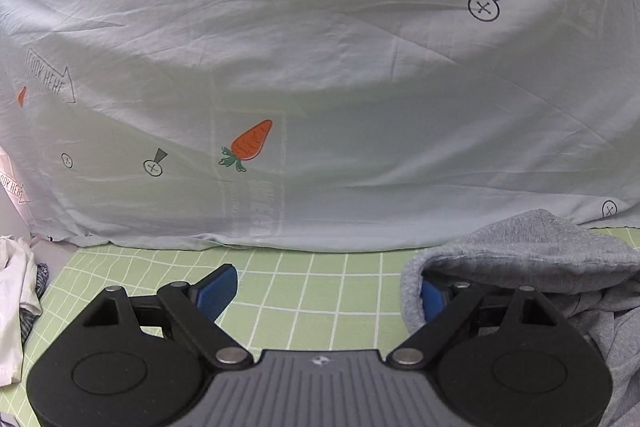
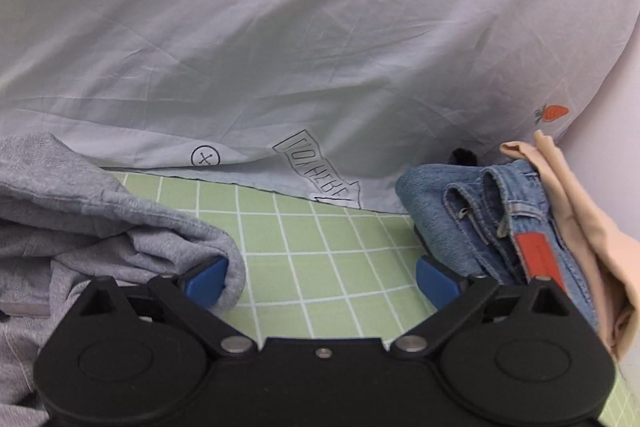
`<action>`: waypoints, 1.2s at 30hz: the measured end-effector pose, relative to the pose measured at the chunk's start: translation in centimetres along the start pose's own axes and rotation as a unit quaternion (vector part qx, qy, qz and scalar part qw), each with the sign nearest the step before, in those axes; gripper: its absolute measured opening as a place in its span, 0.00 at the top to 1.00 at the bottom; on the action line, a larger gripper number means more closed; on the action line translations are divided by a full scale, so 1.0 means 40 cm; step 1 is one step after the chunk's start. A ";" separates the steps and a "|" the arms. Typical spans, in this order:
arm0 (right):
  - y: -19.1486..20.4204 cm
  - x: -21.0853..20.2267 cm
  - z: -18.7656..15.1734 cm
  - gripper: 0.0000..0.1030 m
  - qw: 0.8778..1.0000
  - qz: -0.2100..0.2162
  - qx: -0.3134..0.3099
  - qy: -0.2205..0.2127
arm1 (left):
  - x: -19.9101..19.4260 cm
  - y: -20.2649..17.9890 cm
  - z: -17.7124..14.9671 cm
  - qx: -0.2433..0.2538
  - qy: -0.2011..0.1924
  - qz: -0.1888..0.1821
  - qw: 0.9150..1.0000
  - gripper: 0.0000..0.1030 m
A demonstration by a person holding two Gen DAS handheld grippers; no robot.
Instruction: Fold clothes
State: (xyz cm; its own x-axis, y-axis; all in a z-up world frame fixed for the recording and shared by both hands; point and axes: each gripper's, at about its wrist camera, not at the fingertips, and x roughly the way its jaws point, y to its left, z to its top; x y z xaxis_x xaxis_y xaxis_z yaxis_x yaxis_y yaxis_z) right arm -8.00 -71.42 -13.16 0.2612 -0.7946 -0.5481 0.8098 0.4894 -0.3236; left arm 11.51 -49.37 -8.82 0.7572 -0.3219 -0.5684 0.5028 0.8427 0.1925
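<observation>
A grey sweatshirt [image 1: 536, 263] lies bunched on the green grid mat [image 1: 312, 291] at the right of the left wrist view. My left gripper [image 1: 326, 293] is open; its right blue pad is tucked under the sweatshirt's edge, its left pad stands free over the mat. In the right wrist view the same grey sweatshirt [image 2: 88, 223] fills the left side. My right gripper [image 2: 320, 277] is open too, with its left pad under the grey fabric's rolled edge and its right pad close against folded blue jeans [image 2: 480, 223].
A pale sheet printed with carrots and buttons [image 1: 320, 67] hangs behind the mat like a backdrop. White and checked clothes [image 1: 16, 291] lie at the far left. A beige garment [image 2: 580, 227] rests against the jeans at the right.
</observation>
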 end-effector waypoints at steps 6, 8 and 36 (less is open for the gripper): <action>-0.065 -0.130 -0.027 0.01 0.999 -0.008 0.021 -0.040 | -0.117 0.074 -0.017 -0.078 0.002 -0.022 0.997 0.12; -0.083 -0.175 -0.041 0.01 0.998 -0.009 0.022 -0.055 | -0.159 0.099 -0.032 -0.098 0.001 -0.029 0.995 0.12; -0.091 -0.445 -0.285 0.00 0.995 0.083 -0.055 -0.026 | -0.360 0.181 -0.302 -0.050 0.095 -0.090 0.990 0.13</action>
State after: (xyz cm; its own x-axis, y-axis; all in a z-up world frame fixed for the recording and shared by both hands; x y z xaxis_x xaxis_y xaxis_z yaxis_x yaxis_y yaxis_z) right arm -21.58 -54.94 -11.03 0.4158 -0.7154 -0.5615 0.6920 0.6495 -0.3151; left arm -0.80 -33.40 -8.90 0.5620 -0.3923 -0.7281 0.5712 0.8208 -0.0013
